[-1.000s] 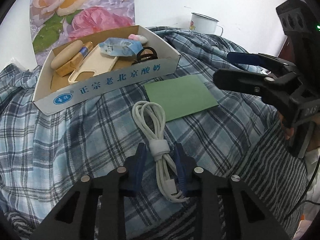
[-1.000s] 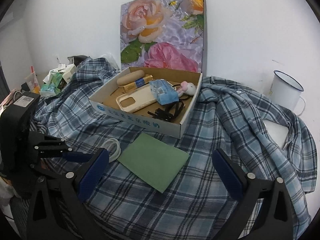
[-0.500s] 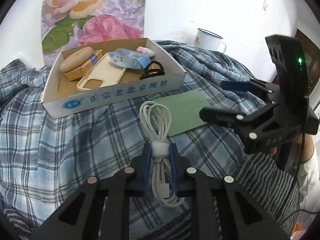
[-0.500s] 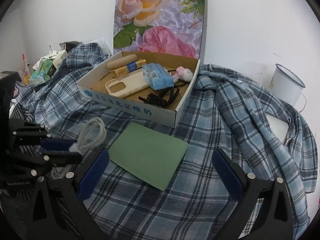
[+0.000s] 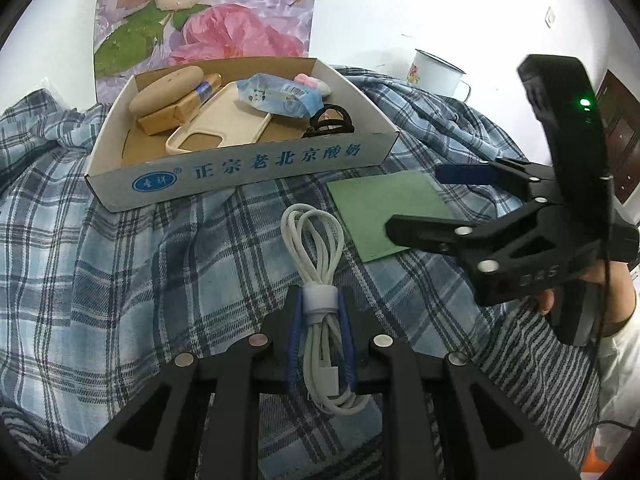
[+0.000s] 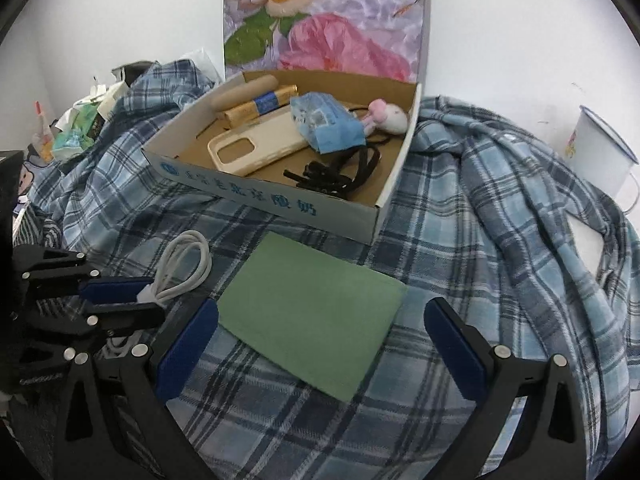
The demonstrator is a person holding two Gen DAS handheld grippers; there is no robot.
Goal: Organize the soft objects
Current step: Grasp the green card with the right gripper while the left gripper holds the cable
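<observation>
A coiled white cable point(image 5: 316, 264) with a white strap lies on the plaid cloth, and my left gripper point(image 5: 320, 320) is shut on its bundled end; the same cable point(image 6: 182, 268) shows in the right wrist view held by that gripper point(image 6: 120, 300). My right gripper point(image 6: 320, 340) is open, its blue pads either side of a flat green cloth point(image 6: 316, 312), slightly above it. In the left wrist view this gripper point(image 5: 428, 200) hovers over the green cloth point(image 5: 380, 208). Behind stands an open cardboard box point(image 5: 248, 168) holding a phone case, a blue packet, a pink toy and black bands.
A floral board point(image 6: 328, 16) leans on the wall behind the box point(image 6: 256, 200). A white enamel mug point(image 6: 596, 152) stands at the right. Clutter of packets point(image 6: 76, 128) sits far left. A hand point(image 5: 580, 296) grips the right tool above striped fabric.
My left gripper closed on the white cable and lifted its bundled end slightly. The right gripper came forward and down over the green cloth.
</observation>
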